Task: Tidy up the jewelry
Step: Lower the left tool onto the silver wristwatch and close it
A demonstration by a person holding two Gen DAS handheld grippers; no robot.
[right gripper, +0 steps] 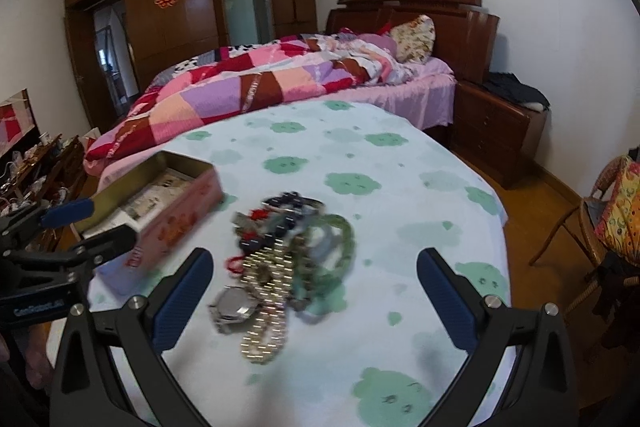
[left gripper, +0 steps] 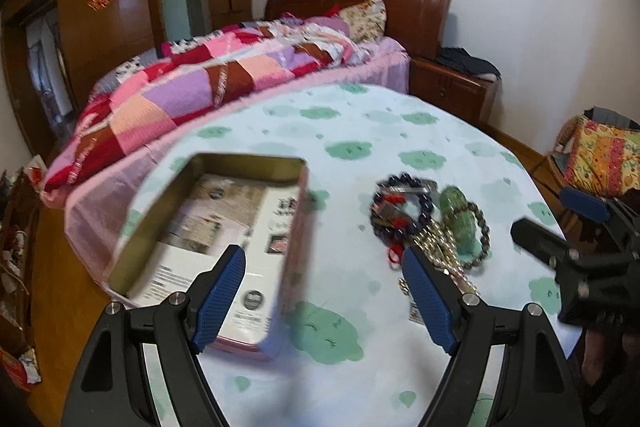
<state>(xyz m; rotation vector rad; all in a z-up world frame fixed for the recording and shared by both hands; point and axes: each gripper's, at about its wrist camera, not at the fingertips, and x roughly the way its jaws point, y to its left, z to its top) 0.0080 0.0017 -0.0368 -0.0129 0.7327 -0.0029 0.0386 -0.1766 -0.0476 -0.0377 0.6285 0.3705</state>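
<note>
The jewelry lies in one tangled heap (right gripper: 280,259) at centre frame in the right wrist view, on the surface (right gripper: 380,155) with its pale cloth printed in green patches. In the heap: a silver-cased wristwatch (right gripper: 234,307) at the lower left edge, a gold-toned link chain (right gripper: 266,303) running down from the middle, dark bead bracelets (left gripper: 400,207), a green bangle (right gripper: 340,239) on the right side, and scraps of red cord. Motion blur softens the pile, so the exact count of pieces cannot be fixed; there appear to be at least five.

The open tin box (left gripper: 224,239) sits to the left of the heap, apart from it, in the centre-left of the left wrist view. Its floor shows only a printed paper lining; no jewelry is visible inside.

Left tool (left gripper: 320,299): fingers spread wide, nothing between them, hovering above the near right corner of the box. Right tool (right gripper: 312,291): likewise spread wide and empty, poised just above the near end of the heap, with the watch and chain lying between its fingers in frame.

Assessment: the task reads as at its start. Nothing has been sorted or stowed; every piece is left to be separated and placed. The interlaced chain and bracelets are likely to drag one another when lifted.
</note>
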